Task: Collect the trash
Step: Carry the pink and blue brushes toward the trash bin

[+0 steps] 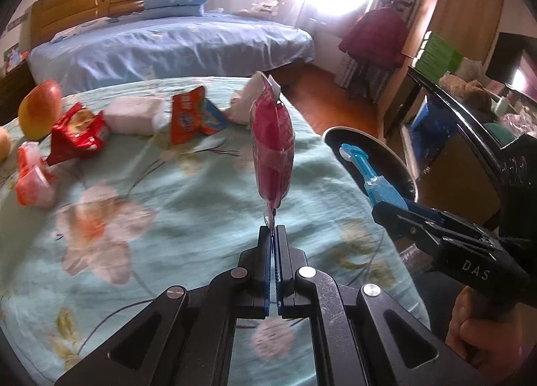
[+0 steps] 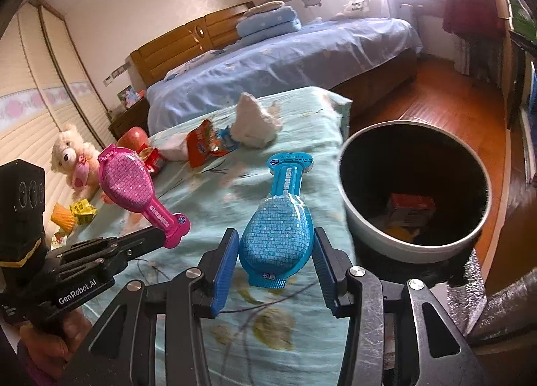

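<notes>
While the left gripper (image 1: 273, 230) has its fingers pressed fully together on the thin tail of a pink blister pack (image 1: 272, 141), which stands edge-on at the centre of the left wrist view, the right gripper (image 2: 273, 260) has its fingers part-way closed on the bulb of a blue blister pack (image 2: 280, 230) low in the middle of the right wrist view. Both pieces look lifted clear of the surface (image 1: 167, 191), so I judge the step to be the carry to the trash bin (image 2: 362, 218), at right of that frame, with a carton already inside. The next move calls for bringing each pack over the rim before letting go. Further wrappers, a crumpled tissue (image 2: 255, 124) and an apple (image 1: 38, 109) lie across the upper left of the floral-clothed surface. Beyond are a blue bed, a bright window and a wooden floor.
</notes>
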